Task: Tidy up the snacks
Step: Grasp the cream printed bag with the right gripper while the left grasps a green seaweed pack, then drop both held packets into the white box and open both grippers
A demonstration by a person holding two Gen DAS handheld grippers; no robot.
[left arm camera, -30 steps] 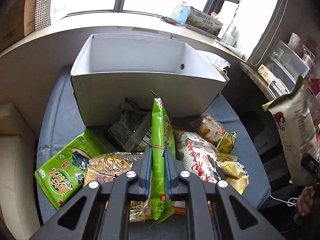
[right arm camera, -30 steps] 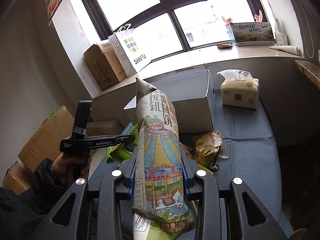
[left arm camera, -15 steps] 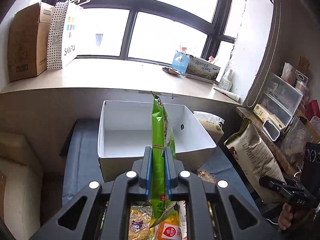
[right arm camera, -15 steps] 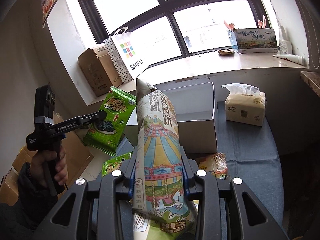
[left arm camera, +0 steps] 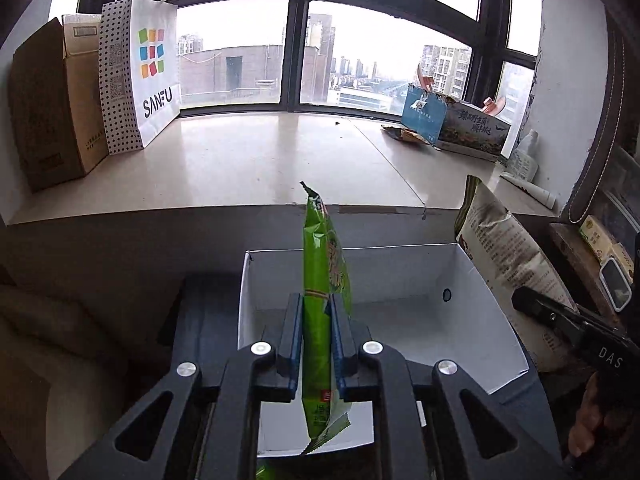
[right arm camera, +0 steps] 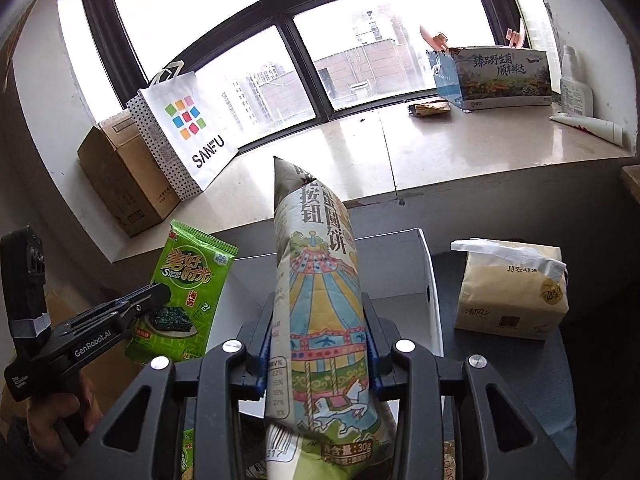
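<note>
My left gripper [left arm camera: 316,312] is shut on a green seaweed snack packet [left arm camera: 322,280], held edge-on above the open white box [left arm camera: 488,320]. The packet [right arm camera: 188,284] and the left gripper [right arm camera: 156,300] also show at the left in the right wrist view. My right gripper [right arm camera: 316,320] is shut on a tall carousel-print cookie bag [right arm camera: 320,304], upright over the box's near side [right arm camera: 430,280]. The bag [left arm camera: 508,264] appears at the box's right edge in the left wrist view. The box interior looks bare.
A tissue pack [right arm camera: 512,292] sits on the grey surface right of the box. The window sill holds a SANFU paper bag [left arm camera: 140,68], a cardboard carton [left arm camera: 52,108] and a printed blue box [left arm camera: 456,124]. More snack packets lie below, mostly hidden.
Both grippers have risen and moved forward with their packets, from over the snack pile to above the white box. The snack pile has dropped out of view.
</note>
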